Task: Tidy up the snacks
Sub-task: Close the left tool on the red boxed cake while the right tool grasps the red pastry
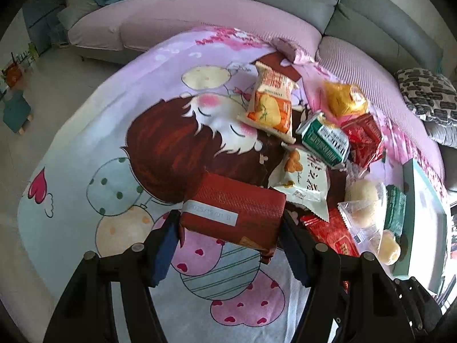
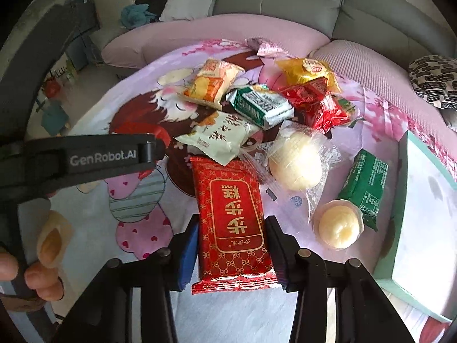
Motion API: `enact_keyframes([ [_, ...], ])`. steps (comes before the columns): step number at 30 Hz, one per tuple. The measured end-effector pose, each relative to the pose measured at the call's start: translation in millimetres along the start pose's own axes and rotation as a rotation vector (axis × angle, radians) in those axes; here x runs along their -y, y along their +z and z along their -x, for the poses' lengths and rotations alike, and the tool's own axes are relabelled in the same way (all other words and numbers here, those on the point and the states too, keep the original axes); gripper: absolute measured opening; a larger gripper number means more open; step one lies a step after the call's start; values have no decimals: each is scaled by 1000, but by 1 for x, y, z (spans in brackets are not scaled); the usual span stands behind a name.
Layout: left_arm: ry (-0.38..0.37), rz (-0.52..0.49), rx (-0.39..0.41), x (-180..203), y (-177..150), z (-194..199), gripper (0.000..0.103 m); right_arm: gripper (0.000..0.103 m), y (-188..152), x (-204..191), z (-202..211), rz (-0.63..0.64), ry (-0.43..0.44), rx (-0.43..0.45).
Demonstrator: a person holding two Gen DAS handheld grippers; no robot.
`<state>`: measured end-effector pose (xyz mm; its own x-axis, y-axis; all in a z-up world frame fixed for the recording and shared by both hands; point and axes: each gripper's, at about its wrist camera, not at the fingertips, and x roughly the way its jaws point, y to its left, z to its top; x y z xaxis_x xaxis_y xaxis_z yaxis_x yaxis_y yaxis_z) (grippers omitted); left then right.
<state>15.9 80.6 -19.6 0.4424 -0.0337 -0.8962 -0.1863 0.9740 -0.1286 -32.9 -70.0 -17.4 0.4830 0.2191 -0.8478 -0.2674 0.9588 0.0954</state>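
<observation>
glossy red foil packet point(image 2: 232, 223), flat rectangle

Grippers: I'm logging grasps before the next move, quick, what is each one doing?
Left gripper: closed on the dark red packet.
Right gripper: closed on the red and gold packet.

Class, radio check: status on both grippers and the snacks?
Left gripper shut on brown pack. Right gripper shut on red pack. Snack pile ahead, tray right.
</observation>
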Motion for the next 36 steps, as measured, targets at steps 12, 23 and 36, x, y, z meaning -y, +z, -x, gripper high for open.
enact_keyframes([
  [12, 6, 12, 14, -1, 1, 5, 69, 47, -4, -2, -6, -7, 44, -46],
  [23, 0, 13, -15, 0, 0, -4, 69, 50, -12, -5, -26, -5, 35, -112],
  [36, -7, 28, -24, -3, 0, -7, 69, 48, -5, 0, -40, -44, 32, -103],
])
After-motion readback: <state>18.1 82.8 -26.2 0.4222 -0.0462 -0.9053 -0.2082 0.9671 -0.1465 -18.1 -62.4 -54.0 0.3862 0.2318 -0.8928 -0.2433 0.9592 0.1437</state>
